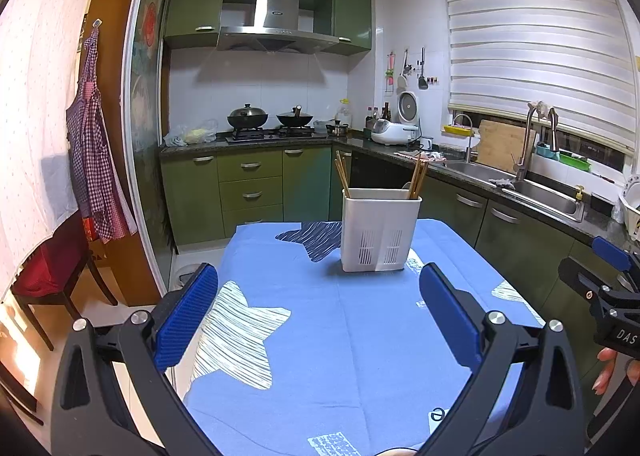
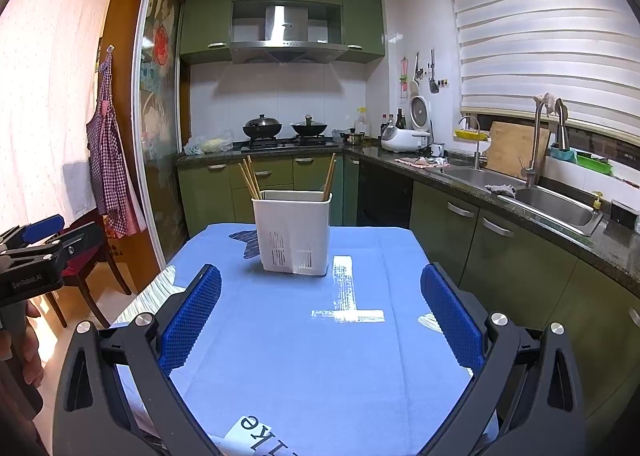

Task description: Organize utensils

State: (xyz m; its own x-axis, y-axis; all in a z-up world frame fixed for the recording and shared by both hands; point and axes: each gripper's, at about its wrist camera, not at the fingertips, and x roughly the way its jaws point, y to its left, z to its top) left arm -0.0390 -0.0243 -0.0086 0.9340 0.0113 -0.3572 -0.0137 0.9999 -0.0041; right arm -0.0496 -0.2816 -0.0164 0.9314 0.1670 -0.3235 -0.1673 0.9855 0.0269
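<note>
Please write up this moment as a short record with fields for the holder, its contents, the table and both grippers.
holder: white utensil holder, upright on the table
contents: chopsticks at the left side, more at the right
table: blue star-patterned cloth, nothing else on it
left gripper: open, holding nothing
right gripper: open, holding nothing

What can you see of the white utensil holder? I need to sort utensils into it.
The white utensil holder is a rectangular, plastic-looking caddy standing upright on the blue tablecloth, towards the table's far end. Its front has two slotted vent panels near the base. Wooden chopsticks lean out at the left and right ends. Neither gripper touches it.
</note>
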